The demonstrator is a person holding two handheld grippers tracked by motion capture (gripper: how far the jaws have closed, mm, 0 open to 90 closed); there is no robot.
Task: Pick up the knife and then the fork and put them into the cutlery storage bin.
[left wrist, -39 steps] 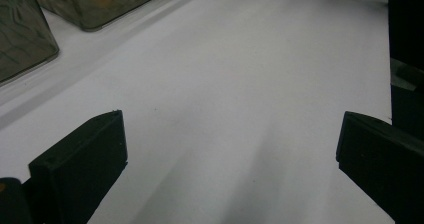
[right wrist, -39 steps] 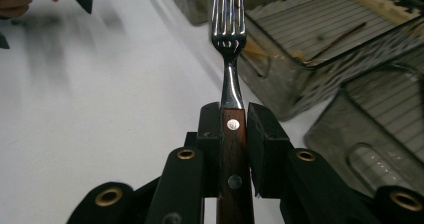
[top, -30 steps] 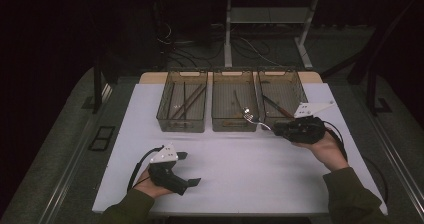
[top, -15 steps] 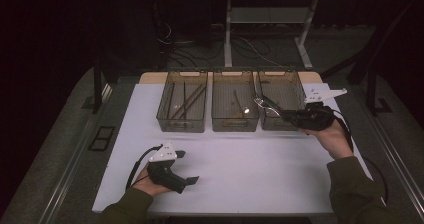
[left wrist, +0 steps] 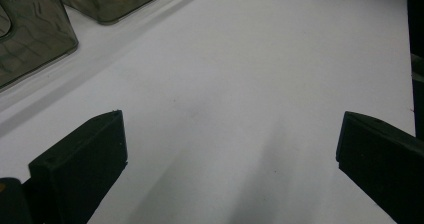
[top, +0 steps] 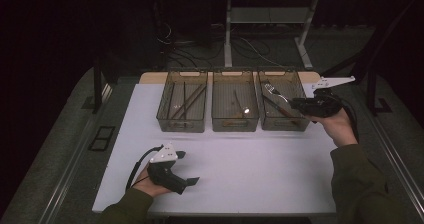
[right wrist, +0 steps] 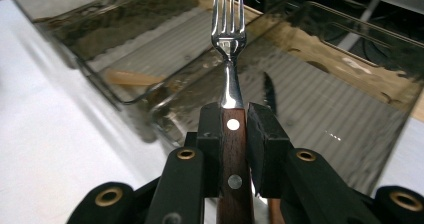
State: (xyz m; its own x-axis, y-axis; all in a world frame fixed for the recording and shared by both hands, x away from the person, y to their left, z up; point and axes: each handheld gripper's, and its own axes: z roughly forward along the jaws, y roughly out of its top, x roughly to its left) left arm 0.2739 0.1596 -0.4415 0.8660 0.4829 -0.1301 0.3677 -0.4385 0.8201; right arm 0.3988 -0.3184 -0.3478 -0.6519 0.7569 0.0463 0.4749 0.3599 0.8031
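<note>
Three bins (top: 235, 121), fork (top: 272, 90) above rightmost

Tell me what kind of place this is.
Probably a lab bench for recording cutlery sorting: a white table, three clear bins holding utensils, and handheld grippers, the right gripper clamping a fork.

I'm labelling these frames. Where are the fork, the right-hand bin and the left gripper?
fork (right wrist: 229, 39): right gripper view, base of its tines.
right-hand bin (top: 285, 127): high view, its near wall.
left gripper (left wrist: 230, 159): left gripper view, midway between its open jaws.
</note>
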